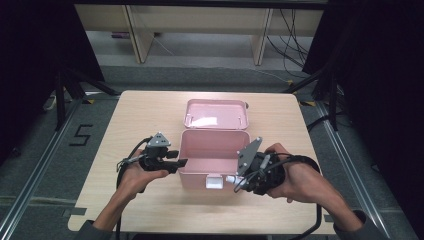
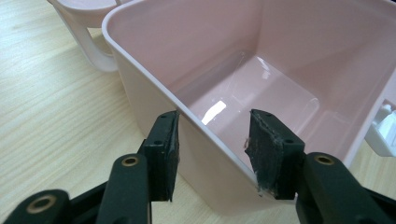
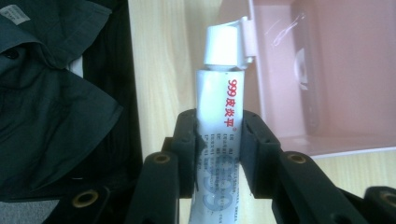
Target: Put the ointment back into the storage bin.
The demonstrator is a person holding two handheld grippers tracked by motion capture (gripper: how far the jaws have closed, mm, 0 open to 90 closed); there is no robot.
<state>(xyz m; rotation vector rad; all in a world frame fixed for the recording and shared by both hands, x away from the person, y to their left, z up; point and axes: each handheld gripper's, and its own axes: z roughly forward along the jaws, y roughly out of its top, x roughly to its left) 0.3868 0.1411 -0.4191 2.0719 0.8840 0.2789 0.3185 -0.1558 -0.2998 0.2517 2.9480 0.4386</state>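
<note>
An open pink plastic box [image 1: 196,179] stands mid-table, its lid [image 1: 216,114] flipped back flat behind it. The inside looks bare [image 2: 243,88]. My left gripper [image 1: 182,163] is at the box's left wall. Its jaws [image 2: 212,149] are open and straddle that wall [image 2: 140,88], one outside and one inside. My right gripper [image 1: 239,179] is at the box's front right corner, shut on a white tube [image 3: 219,107] with red "999" print and a white cap. The tube's cap [image 1: 230,178] points left along the front wall, close to the white latch [image 1: 214,181].
The lid's pale handle [image 2: 88,42] lies on the wood behind the box. A person's dark clothing [image 3: 56,116] is past the table's near edge. Bare wooden tabletop [image 1: 140,115] surrounds the box; black stands and cables flank the table.
</note>
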